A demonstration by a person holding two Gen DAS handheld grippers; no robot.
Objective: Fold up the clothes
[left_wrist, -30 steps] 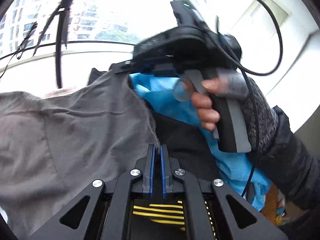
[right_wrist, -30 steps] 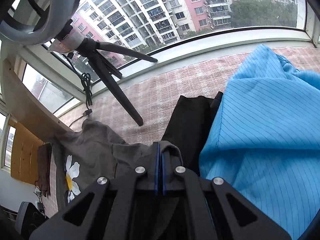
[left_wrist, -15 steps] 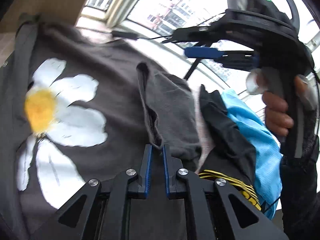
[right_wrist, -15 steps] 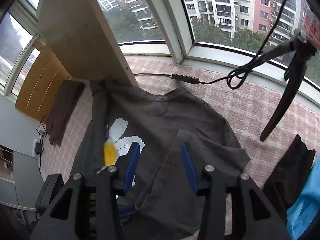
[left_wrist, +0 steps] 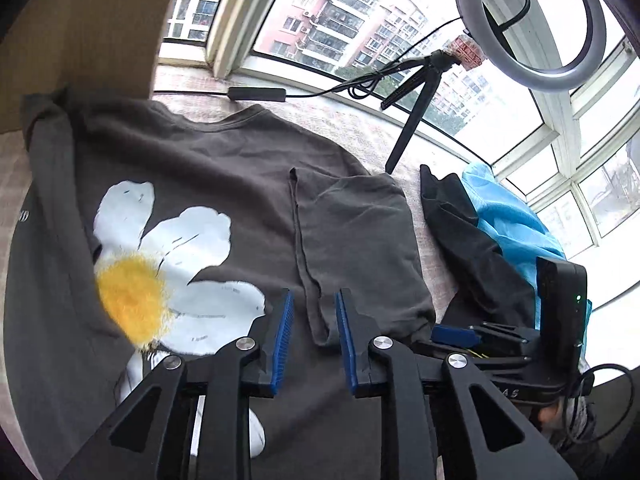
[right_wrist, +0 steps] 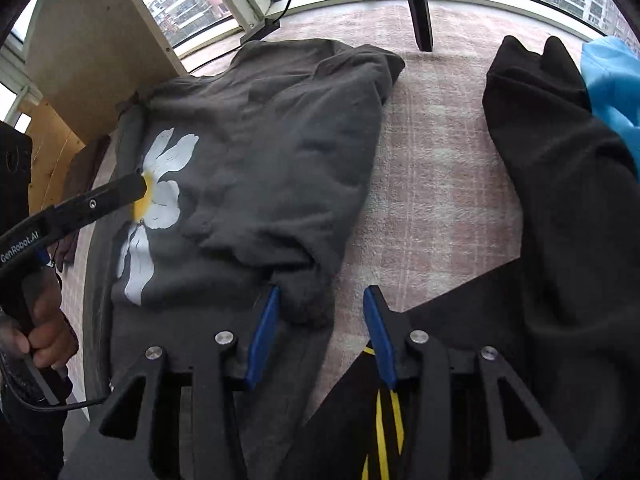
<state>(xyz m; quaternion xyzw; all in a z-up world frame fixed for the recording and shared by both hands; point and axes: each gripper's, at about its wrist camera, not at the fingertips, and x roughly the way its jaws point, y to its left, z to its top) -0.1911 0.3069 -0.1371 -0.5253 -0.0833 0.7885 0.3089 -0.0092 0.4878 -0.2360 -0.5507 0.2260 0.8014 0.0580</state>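
Between the left gripper's opening jaws lies the folded sleeve of one grey shirt, untouched, its length running straight ahead. Right gripper, jaws parted and empty, straddles the sleeve's cuff. Two other garments, black and blue, lie to its right.

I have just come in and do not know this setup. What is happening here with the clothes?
A person is folding a dark grey sweatshirt with a white daisy print, spread on a pink checked blanket. Its sleeve is already folded across the body. The left tongs are opening above the sleeve's edge; the right tongs stand open over its cuff. A black garment and a blue striped one lie beside it.
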